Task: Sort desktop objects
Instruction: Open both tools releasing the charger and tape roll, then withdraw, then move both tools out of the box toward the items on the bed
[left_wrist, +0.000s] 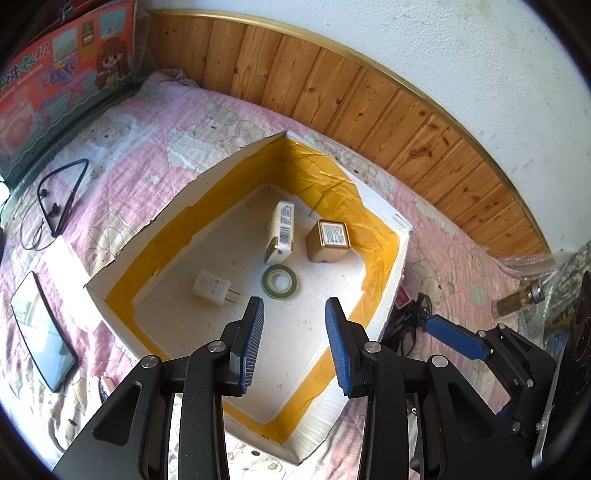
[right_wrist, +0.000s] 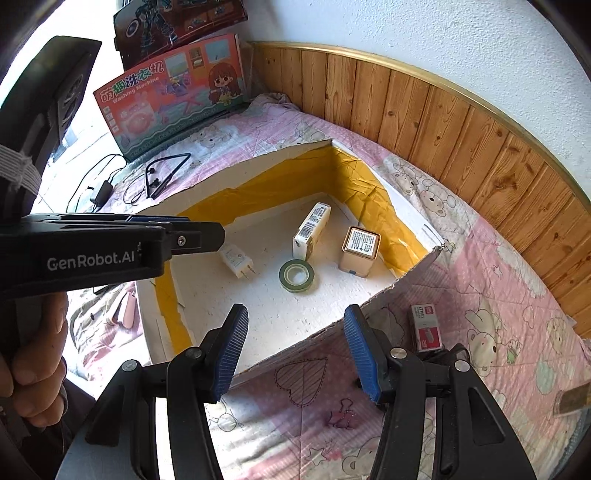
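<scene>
A white foam box with yellow tape inside lies on the pink quilt. In it are a white charger plug, a green tape roll, a white carton and a gold cube box. My left gripper is open and empty above the box's near part. My right gripper is open and empty over the box's near wall. It also shows in the left wrist view.
On the quilt lie a phone, a neckband earphone, a red staples box, a pink binder clip and a small bottle. A toy carton leans at the back. Wood panelling backs the bed.
</scene>
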